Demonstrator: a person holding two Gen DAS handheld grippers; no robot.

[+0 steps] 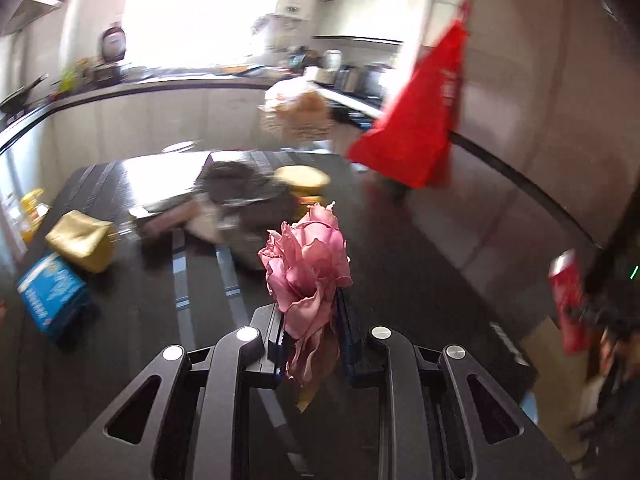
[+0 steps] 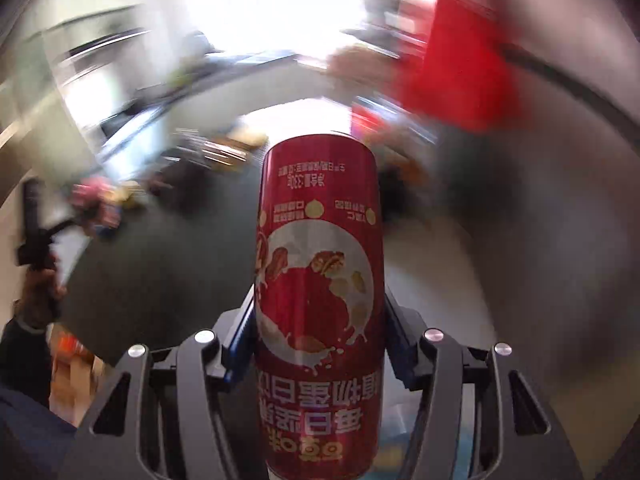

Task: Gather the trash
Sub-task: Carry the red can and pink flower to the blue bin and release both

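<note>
Now left gripper (image 1: 310, 320) is clamping crumpled pink wrapper (image 1: 306, 264), right gripper (image 2: 320, 320) is gripping red drink can (image 2: 318, 280), probably for the red bag (image 1: 416, 120).

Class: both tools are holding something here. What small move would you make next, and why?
Probably carry both loads toward the red bag hanging beyond the table. The left tool is shut on pink crumpled paper, the right tool grips a red can, and neither is over the bag yet.
</note>
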